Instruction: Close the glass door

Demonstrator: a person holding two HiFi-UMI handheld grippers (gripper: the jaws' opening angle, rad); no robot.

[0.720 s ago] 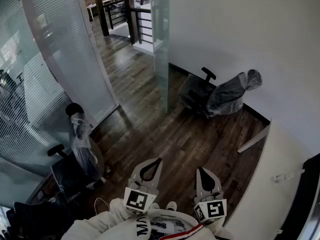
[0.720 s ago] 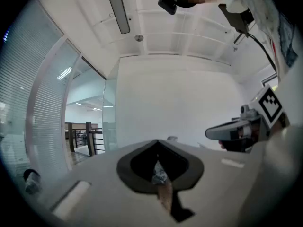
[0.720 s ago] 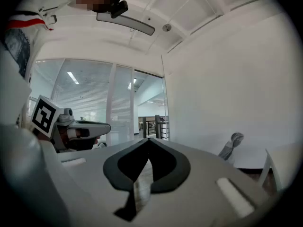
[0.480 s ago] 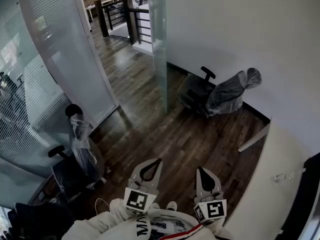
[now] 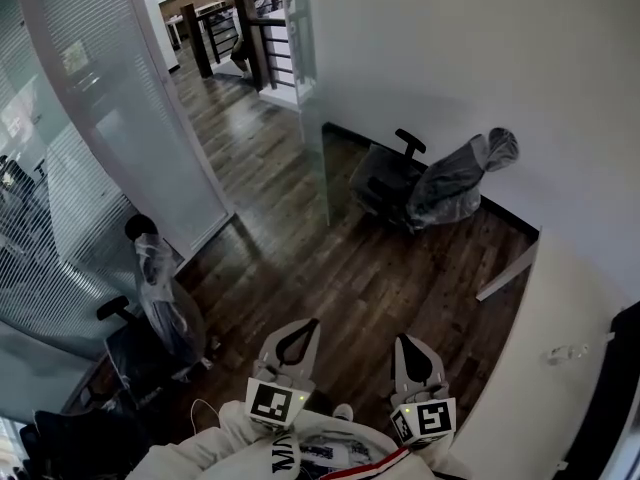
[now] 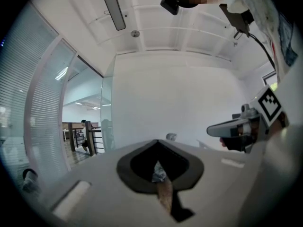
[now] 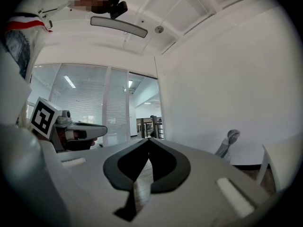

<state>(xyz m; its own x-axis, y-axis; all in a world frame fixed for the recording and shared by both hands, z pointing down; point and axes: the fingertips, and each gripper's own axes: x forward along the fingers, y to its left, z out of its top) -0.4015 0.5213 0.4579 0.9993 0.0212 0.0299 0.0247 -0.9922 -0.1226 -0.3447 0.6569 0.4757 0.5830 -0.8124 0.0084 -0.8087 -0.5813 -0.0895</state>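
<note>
Glass door (image 5: 313,98) stands open by the white wall (image 5: 480,48), well apart from the left hand-held gripper (image 5: 304,325) and right hand-held gripper (image 5: 402,340), both with jaws closed tight.

Probably office: glass partitions (image 5: 110,118), swivel chairs (image 5: 420,183)

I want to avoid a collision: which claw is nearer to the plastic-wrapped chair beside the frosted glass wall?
Left. The left claw is just to the right of the chair; the right claw is farther right, beyond the left one.
</note>
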